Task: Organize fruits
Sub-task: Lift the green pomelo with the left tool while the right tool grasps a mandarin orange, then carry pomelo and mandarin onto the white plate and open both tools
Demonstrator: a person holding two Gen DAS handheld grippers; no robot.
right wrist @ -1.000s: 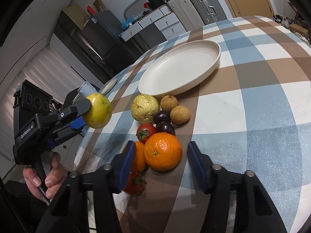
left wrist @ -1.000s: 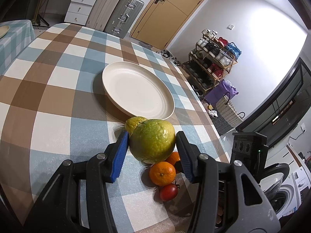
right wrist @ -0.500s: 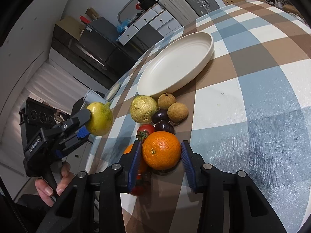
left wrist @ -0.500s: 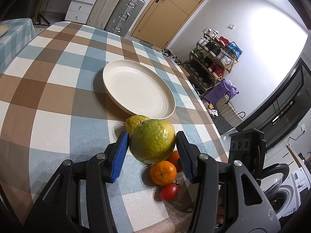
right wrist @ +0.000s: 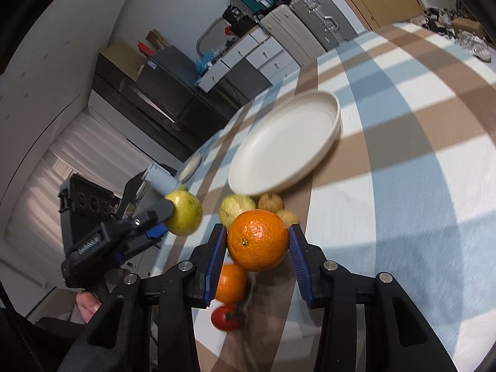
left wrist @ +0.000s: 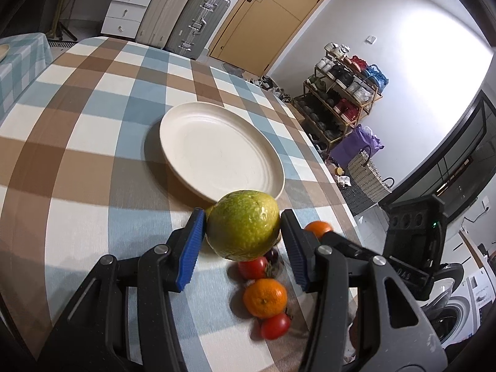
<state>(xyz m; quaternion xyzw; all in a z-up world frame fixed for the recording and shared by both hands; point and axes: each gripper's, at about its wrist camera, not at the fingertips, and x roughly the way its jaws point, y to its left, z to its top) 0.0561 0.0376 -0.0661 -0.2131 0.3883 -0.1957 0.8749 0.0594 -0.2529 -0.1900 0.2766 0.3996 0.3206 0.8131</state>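
Now, both grippers loaded:
Left gripper [left wrist: 241, 232]: pinching the green fruit [left wrist: 243, 224] across its middle, held clear above the counter [left wrist: 77, 186], just short of the plate's near rim.
Right gripper [right wrist: 255, 245]: pinching an orange [right wrist: 258, 239] on its sides, raised over the pile.
Why held so: side pinches on the widest part, likely to stop round fruit rolling out on the way to the plate [left wrist: 221, 150].
Plate: bare, just beyond the pile; probably the drop spot.
Pile: second orange [left wrist: 265, 297], tomatoes [left wrist: 275, 325] and small brown fruits [right wrist: 270, 201] bunched on the counter, near the plate's rim.
Green fruit axis: slightly oval, long axis roughly across the jaws; stem end not clear.
Orange axis: near round, no real long axis; stem dimple facing the camera, low and left.
Risk: grippers close together over one plate; one at a time safer.
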